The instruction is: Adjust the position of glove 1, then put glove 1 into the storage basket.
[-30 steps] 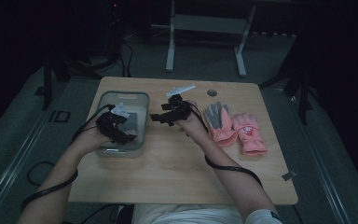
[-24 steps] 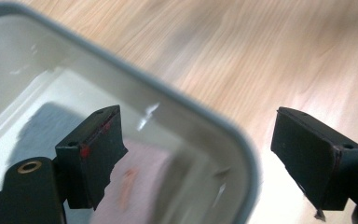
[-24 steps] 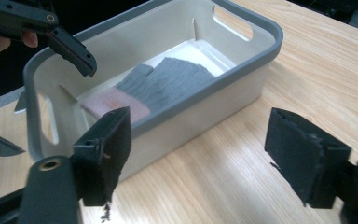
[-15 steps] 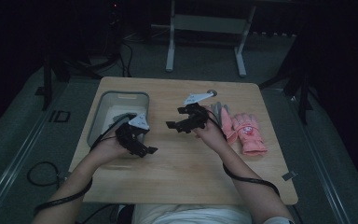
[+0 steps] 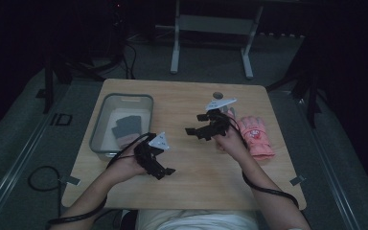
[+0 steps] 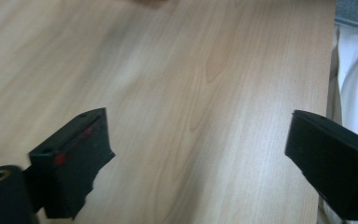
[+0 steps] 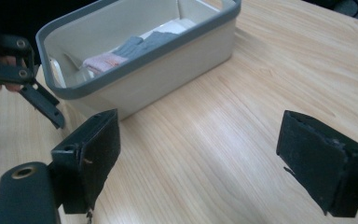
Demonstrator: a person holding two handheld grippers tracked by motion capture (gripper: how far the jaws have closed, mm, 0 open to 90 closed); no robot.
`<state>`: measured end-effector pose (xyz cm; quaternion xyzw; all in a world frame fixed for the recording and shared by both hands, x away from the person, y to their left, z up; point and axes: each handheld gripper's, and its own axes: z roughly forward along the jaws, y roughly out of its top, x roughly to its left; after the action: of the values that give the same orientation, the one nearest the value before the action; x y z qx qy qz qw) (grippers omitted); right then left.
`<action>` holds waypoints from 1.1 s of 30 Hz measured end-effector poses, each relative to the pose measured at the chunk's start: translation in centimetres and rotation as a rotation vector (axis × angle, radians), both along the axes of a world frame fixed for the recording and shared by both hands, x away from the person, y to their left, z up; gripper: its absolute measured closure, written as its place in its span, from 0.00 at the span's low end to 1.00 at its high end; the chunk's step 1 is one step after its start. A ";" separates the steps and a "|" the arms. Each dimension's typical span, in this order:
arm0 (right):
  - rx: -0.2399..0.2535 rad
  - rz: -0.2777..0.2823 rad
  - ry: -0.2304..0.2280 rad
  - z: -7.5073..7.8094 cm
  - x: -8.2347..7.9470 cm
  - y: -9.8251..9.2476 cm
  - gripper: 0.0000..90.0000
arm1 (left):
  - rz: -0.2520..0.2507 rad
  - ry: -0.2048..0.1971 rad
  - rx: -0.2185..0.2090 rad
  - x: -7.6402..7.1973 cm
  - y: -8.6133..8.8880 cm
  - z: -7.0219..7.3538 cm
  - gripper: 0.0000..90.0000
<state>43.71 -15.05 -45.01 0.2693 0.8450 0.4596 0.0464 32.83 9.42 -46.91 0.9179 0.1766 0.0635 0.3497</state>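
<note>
Grey-rimmed white plastic bin (image 7: 140,70), grey-and-pink glove (image 7: 121,53) inside, seen close in right gripper view; pink glove (image 5: 255,136) far right in high view; left gripper (image 6: 200,154) jaws just opened, right gripper (image 7: 198,163) wide, both empty.

A light wooden table (image 5: 191,191) carries a grey-rimmed bin (image 5: 99,129) near its far left corner, while a pink glove (image 5: 256,136) lies well apart from the bin, toward the table's right edge.

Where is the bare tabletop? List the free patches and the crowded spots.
Free: the strip between the bin and the right gripper, and the near edge of the table. Crowded: inside the bin, where a glove lies, and beside the pink glove.
</note>
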 end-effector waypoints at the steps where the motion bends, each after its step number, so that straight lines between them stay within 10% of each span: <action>1: -0.008 -0.010 -0.008 -0.2 -0.2 -0.9 0.12 | -0.010 0.023 0.017 -0.1 -0.5 -0.8 0.02; 11: -0.051 -0.054 -0.028 -1.1 -0.6 -3.8 0.14 | 0.002 -0.007 0.028 -1.0 -1.9 -4.5 0.02; 20: -0.070 -0.272 -0.093 -1.6 0.9 -8.5 0.70 | 0.009 -0.017 0.020 -1.5 -1.8 -6.5 0.03; 33: -0.180 -0.364 -0.071 -3.9 5.5 -9.9 0.65 | -0.015 0.026 0.048 -2.0 -1.9 -8.2 0.02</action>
<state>49.17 -24.96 -48.96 0.3961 0.8178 0.3757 0.1824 30.81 7.51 -55.11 0.9281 0.1726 0.0533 0.3256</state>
